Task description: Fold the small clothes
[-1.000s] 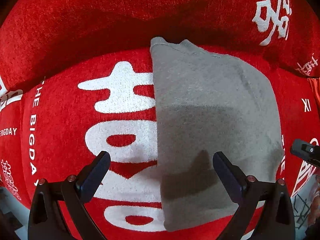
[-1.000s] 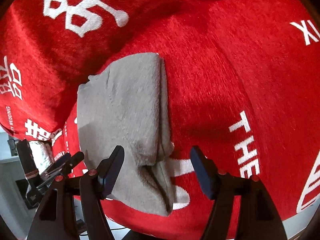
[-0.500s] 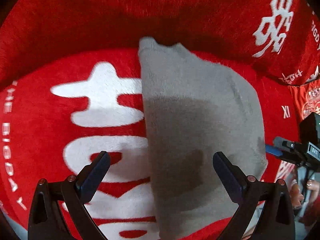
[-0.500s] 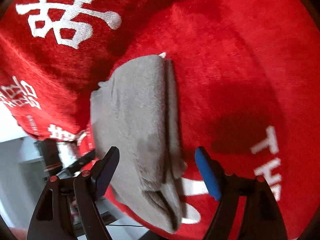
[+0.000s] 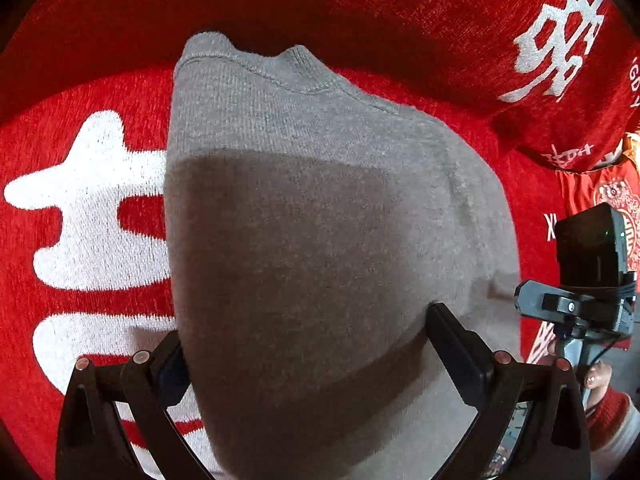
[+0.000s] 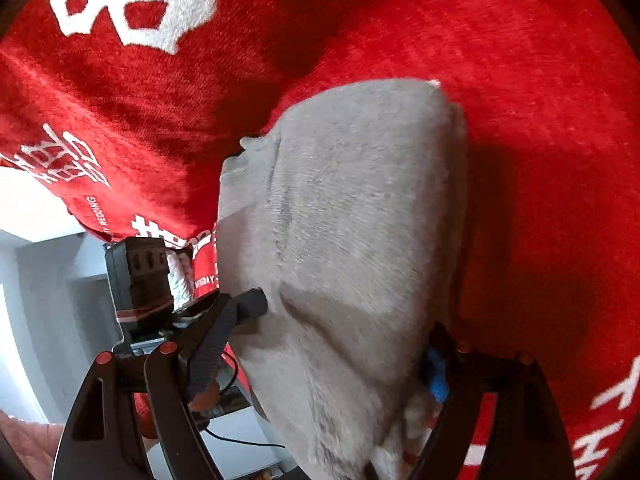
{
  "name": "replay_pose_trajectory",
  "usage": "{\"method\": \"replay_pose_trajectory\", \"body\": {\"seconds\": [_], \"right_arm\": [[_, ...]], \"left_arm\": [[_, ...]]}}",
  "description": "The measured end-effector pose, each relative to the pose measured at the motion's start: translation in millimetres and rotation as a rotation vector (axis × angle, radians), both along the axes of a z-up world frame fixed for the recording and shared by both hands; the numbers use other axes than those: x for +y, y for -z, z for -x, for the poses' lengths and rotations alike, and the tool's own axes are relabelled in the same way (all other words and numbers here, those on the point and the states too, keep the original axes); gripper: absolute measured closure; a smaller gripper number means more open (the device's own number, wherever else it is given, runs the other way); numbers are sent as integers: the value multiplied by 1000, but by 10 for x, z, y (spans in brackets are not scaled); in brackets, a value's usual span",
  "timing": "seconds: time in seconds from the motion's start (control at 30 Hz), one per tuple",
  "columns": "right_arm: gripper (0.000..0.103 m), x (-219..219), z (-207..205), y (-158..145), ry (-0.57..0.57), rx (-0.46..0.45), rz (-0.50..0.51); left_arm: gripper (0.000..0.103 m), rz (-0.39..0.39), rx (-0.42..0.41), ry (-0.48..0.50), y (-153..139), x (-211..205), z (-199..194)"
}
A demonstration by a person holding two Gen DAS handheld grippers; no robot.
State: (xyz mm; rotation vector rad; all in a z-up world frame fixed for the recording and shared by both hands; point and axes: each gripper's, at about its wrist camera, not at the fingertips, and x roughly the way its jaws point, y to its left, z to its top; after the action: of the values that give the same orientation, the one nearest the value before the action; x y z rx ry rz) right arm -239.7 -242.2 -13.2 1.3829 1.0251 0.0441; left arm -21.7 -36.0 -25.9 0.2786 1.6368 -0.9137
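A folded grey knit garment (image 5: 320,220) lies on a red plush cover (image 5: 100,92) with white characters. It also shows in the right wrist view (image 6: 360,220). My left gripper (image 5: 312,356) is open, its jaws standing on either side of the garment's near end, with cloth bulging between them. My right gripper (image 6: 332,364) is open around the garment's other near corner; its left finger is hidden behind the cloth. The right gripper shows at the right edge of the left wrist view (image 5: 576,304).
The red cover rises into a fold behind the garment (image 5: 360,12). In the right wrist view the cover's edge drops off at the left, with a pale floor and white wall (image 6: 40,280) below. The left gripper's body (image 6: 140,280) sits beside the garment's left edge.
Both grippers moved forward and down onto the garment's near end. The cloth now fills the space between each pair of jaws. The garment has not been folded further.
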Motion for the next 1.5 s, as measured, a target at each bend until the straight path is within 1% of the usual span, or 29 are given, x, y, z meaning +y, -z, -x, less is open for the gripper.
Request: {"method": "replay_pose_trajectory", "body": {"seconds": [0.07,0.1,0.13,0.17,0.2,0.27,0.3,0.33,0.37,0.47,0.53,0.67,0.73,0.9,1.0,1.1,1.17,1.23,1.27,1.3,1.33,1.37,1.4,1.43,1.47,1.5], "right_arm": [[19,29,-9,-2,24,6,1],[21,33,3,1,37,10,-7],[24,37,20,9,50,20,-19],[45,38,35,15,53,38,-18],[70,53,38,21,40,66,-3],[71,48,85,-6,46,47,-3],[72,59,96,-39,51,28,-13],[72,76,97,-85,58,8,-23],[72,96,91,-128,69,-8,-36],[72,175,80,-279,90,-56,-76],[72,251,67,-405,85,-76,-78],[72,441,0,-613,69,-109,-86],[72,577,-49,-684,62,-119,-98],[72,1009,-206,-704,29,-125,-126],[72,1324,-344,-621,7,-118,-151],[72,1619,-500,-524,-21,-101,-158],[71,1779,-607,-423,-49,-67,-136],[69,1863,-668,-339,-75,-11,-93],[67,1858,-673,-340,-70,14,-59],[58,1829,-663,-355,-57,32,-47],[52,1779,-631,-390,-36,55,-36],[36,1745,-607,-424,-24,68,-21],[31,1698,-562,-473,-9,80,7],[31,1668,-525,-490,-2,92,22],[34,1634,-462,-472,4,111,25],[57,1617,-448,-448,10,134,19]], "left_arm": [[0,5,-1,4,-5,-1,5],[0,5,1,5,-11,4,9],[3,4,-1,5,-20,10,11],[9,2,-12,7,-42,21,9],[12,6,-15,7,-59,25,17],[30,28,-24,7,-128,67,13],[34,45,-21,8,-168,96,4],[43,56,-18,7,-199,120,-7],[49,68,-12,8,-232,150,-24],[55,111,22,-6,-336,256,-92],[55,137,35,-15,-432,328,-118],[55,173,13,-7,-674,538,-128],[56,186,15,-12,-789,715,-168],[55,166,14,-35,-913,1170,-261],[55,135,-3,-45,-913,1501,-286],[55,98,-14,-66,-831,1826,-333],[55,72,-34,-73,-735,1975,-358],[55,21,-52,-84,-586,2129,-391],[55,-16,-64,-93,-510,2196,-405],[55,-37,-79,-106,-472,2268,-423],[55,-26,-83,-124,-486,2334,-442],[55,-12,-85,-142,-527,2376,-456],[55,-4,-97,-154,-577,2416,-470],[55,1,-112,-163,-618,2454,-484],[55,2,-143,-177,-678,2501,-507],[55,-1,-163,-186,-702,2528,-530]]}}
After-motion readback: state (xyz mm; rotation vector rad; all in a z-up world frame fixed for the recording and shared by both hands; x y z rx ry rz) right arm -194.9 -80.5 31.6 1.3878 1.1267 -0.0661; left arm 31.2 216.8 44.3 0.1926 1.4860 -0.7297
